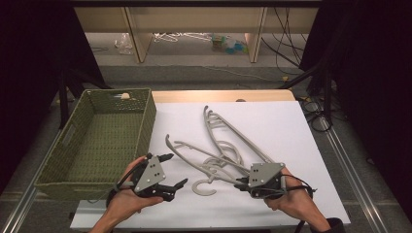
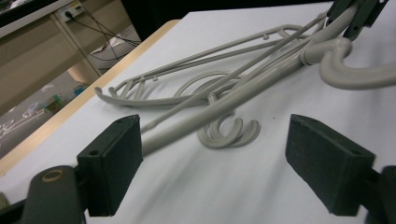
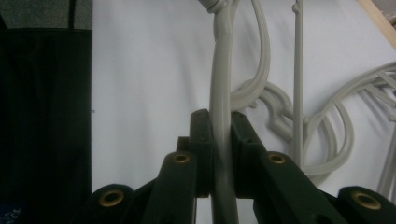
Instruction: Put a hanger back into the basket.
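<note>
At the left edge of the table sits a green woven basket [image 1: 104,141], partly on the white sheet [image 1: 291,141]. Just right of it, near the front, the left gripper [image 1: 172,172] hovers with its jaws wide apart and nothing between them, facing the grey hangers. The top hanger [image 1: 204,162] lies across the middle of the sheet, its hook [image 1: 204,187] towards the front edge, over a second hanger [image 1: 233,131] behind it. On the right, the right gripper [image 1: 241,183] has its jaws clamped on the top hanger's arm
</note>
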`<action>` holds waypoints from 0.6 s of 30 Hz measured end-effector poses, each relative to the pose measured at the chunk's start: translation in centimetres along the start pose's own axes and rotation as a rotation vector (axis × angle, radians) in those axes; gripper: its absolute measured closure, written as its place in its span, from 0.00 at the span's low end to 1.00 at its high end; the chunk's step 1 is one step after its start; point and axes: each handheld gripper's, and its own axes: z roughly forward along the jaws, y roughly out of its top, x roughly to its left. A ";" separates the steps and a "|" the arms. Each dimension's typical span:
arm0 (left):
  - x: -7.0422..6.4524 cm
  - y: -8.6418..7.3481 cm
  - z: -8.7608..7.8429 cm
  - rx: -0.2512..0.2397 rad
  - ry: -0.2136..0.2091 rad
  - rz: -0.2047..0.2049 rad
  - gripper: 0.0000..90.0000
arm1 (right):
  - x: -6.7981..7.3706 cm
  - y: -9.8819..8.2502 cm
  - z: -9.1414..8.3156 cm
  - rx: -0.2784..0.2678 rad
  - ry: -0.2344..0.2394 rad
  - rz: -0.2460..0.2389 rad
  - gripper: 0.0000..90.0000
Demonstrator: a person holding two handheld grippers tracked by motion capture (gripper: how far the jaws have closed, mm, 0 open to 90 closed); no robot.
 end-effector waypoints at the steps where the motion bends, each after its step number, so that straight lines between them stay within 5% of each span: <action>1: -0.1 0.1 0.3 0.012 -0.014 0.016 0.21 | 0.1 0.1 0.1 -0.003 0.010 -0.002 0.91; 7: -0.5 0.6 1.8 0.070 -0.085 0.147 0.27 | 0.5 0.3 0.0 -0.011 0.047 -0.021 0.91; 12: -0.8 0.5 2.5 0.093 -0.127 0.191 0.36 | 0.8 0.6 0.4 -0.012 0.072 -0.028 0.91; 18: -1.2 0.8 3.2 0.139 -0.237 0.271 0.53 | 1.2 0.8 0.7 -0.016 0.130 -0.059 0.91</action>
